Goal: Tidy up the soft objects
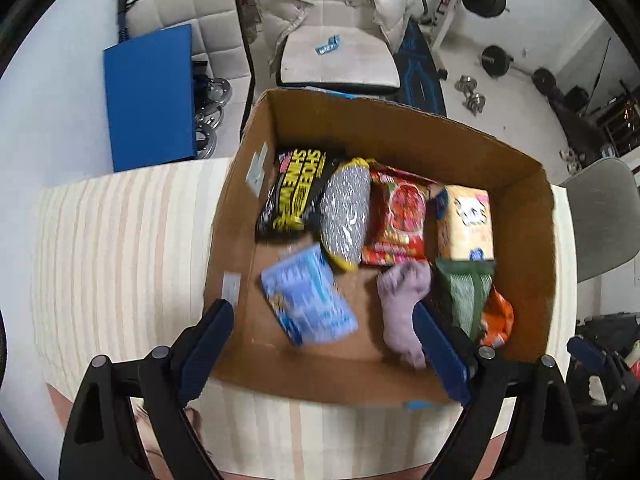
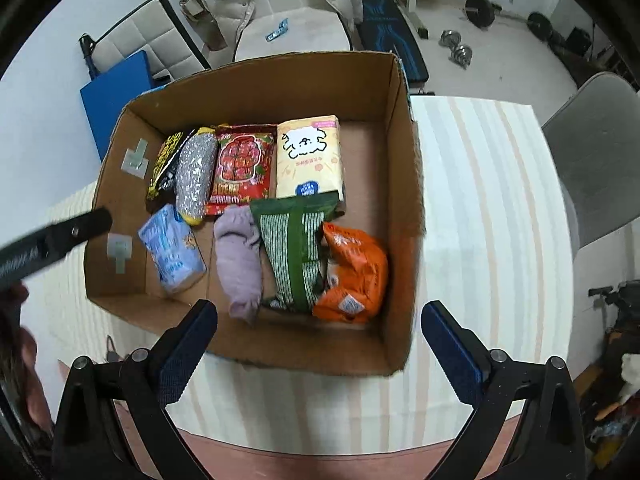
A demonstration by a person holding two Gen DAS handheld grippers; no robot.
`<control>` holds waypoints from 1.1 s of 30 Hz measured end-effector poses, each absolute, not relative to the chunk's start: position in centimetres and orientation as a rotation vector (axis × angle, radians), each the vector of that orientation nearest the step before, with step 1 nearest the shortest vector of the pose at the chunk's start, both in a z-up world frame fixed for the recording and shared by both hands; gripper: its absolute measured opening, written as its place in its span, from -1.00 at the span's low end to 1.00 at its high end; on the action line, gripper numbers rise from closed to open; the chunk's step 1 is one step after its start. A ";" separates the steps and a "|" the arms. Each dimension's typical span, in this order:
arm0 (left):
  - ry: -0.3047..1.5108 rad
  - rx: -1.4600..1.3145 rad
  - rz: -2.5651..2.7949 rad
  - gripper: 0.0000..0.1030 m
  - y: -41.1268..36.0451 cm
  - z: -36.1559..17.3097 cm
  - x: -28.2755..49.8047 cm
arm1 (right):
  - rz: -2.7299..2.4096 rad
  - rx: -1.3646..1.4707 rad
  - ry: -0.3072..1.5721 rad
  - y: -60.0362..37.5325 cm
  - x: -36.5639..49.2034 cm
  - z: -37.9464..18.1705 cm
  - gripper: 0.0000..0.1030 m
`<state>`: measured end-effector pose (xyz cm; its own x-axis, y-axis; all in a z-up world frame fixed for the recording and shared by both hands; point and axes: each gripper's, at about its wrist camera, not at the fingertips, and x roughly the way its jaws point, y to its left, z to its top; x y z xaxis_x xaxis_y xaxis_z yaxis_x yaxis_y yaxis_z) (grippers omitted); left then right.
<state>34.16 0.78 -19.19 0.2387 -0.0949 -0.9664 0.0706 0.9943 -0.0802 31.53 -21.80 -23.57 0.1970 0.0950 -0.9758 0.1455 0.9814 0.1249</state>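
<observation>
Cardboard box (image 2: 404,168) sits open-topped on a striped tablecloth (image 2: 480,208); all positions below taken from the box. Along its far wall, a row of four: black-and-yellow packet (image 2: 162,166) nearest the left wall, then a silver glitter pouch (image 2: 194,178) overlapping it, a red packet (image 2: 242,164), and a cream tissue pack (image 2: 310,156) with a cartoon dog. Nearer row on the box floor: light blue packet (image 2: 172,250) by the left wall, lilac soft cloth (image 2: 238,264) bunched at centre, green striped bag (image 2: 294,254) just beside it and lapping the tissue pack's lower edge, orange packet (image 2: 354,276) touching the green bag on the side toward the right wall. Left gripper (image 1: 324,344) hangs above the box's near-left corner, jaws spread wide, nothing between the pads; view slightly blurred. Right gripper (image 2: 320,336) hangs above the near wall, jaws at full spread, empty. A padded chair (image 2: 296,28) with a puffy coat stands beyond the far wall.
</observation>
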 end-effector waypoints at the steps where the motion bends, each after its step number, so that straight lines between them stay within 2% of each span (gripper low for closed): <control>1: 1.312 -0.025 -0.109 0.78 0.8 -18.9 33.4 | -0.040 0.199 1.361 -21.7 31.0 -23.2 1.00; 6: 1.251 0.001 -0.089 0.78 0.7 -17.7 30.3 | -0.067 0.185 1.302 -21.8 29.2 -21.4 1.00; 18: 1.187 0.041 -0.073 0.78 0.1 -15.3 28.4 | -0.103 0.149 1.250 -22.0 27.2 -18.7 1.00; 33: 0.989 0.052 -0.099 0.78 -0.4 -4.1 17.8 | -0.066 0.149 1.067 -21.7 16.5 -7.6 1.00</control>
<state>17.79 -0.40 -4.13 0.5456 -0.0600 -0.8359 0.1074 0.9942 -0.0013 16.45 -21.70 -7.59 0.4820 0.0182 -0.8760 0.1262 0.9879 0.0900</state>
